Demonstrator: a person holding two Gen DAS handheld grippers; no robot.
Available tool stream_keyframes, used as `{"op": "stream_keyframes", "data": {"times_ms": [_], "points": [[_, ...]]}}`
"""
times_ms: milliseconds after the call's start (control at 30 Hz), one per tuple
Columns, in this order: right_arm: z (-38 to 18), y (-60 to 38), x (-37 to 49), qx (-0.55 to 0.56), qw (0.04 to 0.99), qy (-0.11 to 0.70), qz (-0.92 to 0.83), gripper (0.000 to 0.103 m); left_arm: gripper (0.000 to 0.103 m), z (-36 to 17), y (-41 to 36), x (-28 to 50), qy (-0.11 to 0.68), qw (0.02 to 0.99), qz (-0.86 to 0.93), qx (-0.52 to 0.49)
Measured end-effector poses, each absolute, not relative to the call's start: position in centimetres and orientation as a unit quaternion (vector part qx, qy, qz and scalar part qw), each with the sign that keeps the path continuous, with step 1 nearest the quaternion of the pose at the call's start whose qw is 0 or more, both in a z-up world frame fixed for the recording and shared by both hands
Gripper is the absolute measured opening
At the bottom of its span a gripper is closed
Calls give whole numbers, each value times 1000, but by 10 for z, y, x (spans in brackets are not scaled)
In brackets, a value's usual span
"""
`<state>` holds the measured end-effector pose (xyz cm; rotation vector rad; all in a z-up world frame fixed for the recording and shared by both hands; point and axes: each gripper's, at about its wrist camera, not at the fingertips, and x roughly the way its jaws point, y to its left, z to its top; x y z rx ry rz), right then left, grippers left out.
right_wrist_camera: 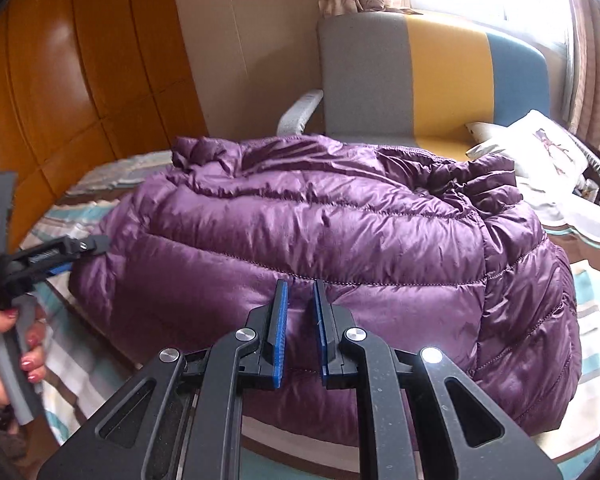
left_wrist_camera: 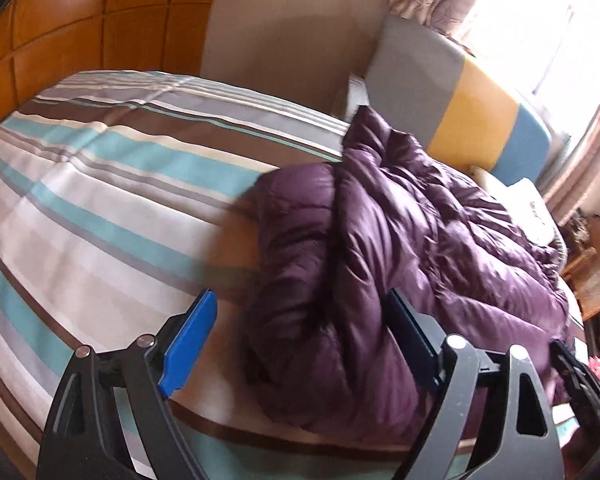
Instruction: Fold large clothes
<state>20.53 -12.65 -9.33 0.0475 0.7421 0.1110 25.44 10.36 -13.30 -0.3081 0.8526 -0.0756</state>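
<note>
Purple puffy jacket (right_wrist_camera: 300,232) lies in a bunched heap on the bed, right in front of both grippers. It is shiny and soft, with stitched lines that make fat, pillowy rows. Its cloth is full of small wrinkles.

The right gripper (right_wrist_camera: 300,304) points down at the near edge of the jacket. Its two blue pads are close together with only a thin gap, and a small fold of purple cloth sits in that gap. I cannot tell if the pads truly pinch it.

The left gripper (left_wrist_camera: 300,312) has its blue pads far apart. A rolled end of the jacket sits between them, but the pads do not press on it. In the right wrist view this gripper is off to the left side, at the jacket's edge, and a hand (right_wrist_camera: 4,352) with red nails holds its grey handle. There is small writing on its black body, too blurry to read.

Under the jacket is a striped bed sheet (left_wrist_camera: 100,184), smooth, with teal, brown, grey and white bands. Past the jacket stands a chair (right_wrist_camera: 432,76) with grey, yellow and blue cloth panels. A white pillow (right_wrist_camera: 540,148) lies to the right of it. An orange padded wall (right_wrist_camera: 60,80) is off to the left.
</note>
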Motion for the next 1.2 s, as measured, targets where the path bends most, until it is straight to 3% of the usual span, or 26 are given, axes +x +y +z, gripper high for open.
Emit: {"op": "stream_keyframes", "data": {"times_ms": [367, 633, 900, 1033, 1200], "points": [[-130, -120, 224, 6, 916, 400, 35, 12, 82, -156, 103, 258, 431, 874, -82, -211], [-130, -120, 222, 8, 920, 391, 36, 12, 69, -160, 109, 269, 433, 860, -99, -249], [-130, -120, 220, -3, 920, 391, 30, 12, 46, -159, 98, 276, 451, 851, -91, -254], [-130, -117, 221, -7, 920, 391, 29, 12, 27, -153, 92, 276, 443, 856, -86, -253], [-131, -113, 221, -14, 919, 392, 24, 12, 20, -128, 81, 256, 395, 887, -71, -228]]}}
